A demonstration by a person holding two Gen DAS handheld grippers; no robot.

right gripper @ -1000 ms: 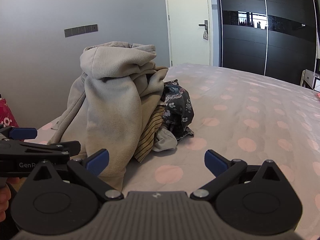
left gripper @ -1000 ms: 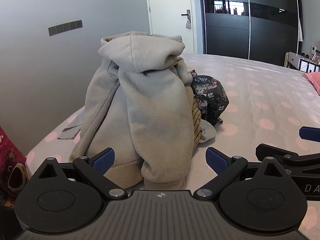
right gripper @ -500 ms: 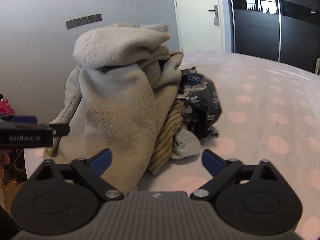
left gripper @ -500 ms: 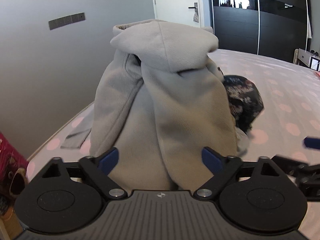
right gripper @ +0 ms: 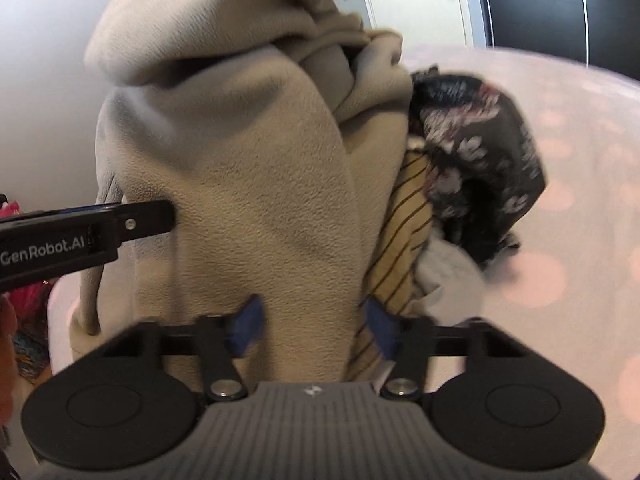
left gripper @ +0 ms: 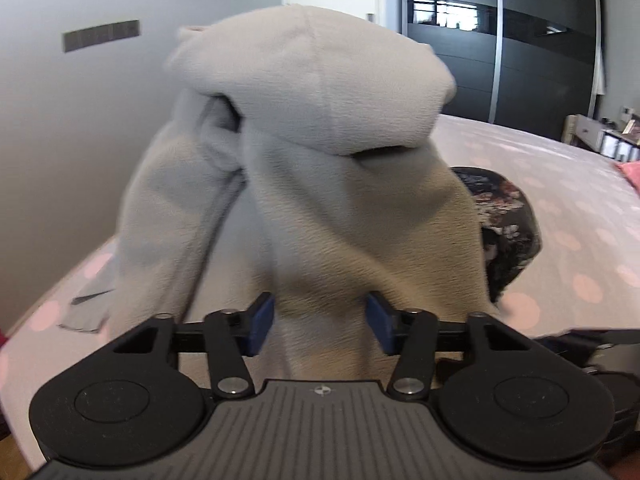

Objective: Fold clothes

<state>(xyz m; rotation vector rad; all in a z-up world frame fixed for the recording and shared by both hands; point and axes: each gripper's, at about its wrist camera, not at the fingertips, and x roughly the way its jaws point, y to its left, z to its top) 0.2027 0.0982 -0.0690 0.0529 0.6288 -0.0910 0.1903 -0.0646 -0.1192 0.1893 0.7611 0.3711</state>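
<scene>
A heap of clothes stands on the polka-dot bed, and a big grey fleece hoodie drapes over its top. My left gripper has its blue pads pressed into a bunched fold low on the hoodie's front. My right gripper clamps the hoodie lower down on its right side, beside a yellow striped garment. A dark floral garment and a pale cloth lie against the heap's right. One of the left gripper's fingers pokes in from the left.
The bed stretches to the right. A flat grey cloth lies at the bed's left edge by the grey wall. A dark wardrobe and a white door stand at the back. Red items sit on the floor at left.
Both grippers moved forward to the heap and their jaws narrowed from wide open onto the hoodie's fleece. The heap now fills both views.
</scene>
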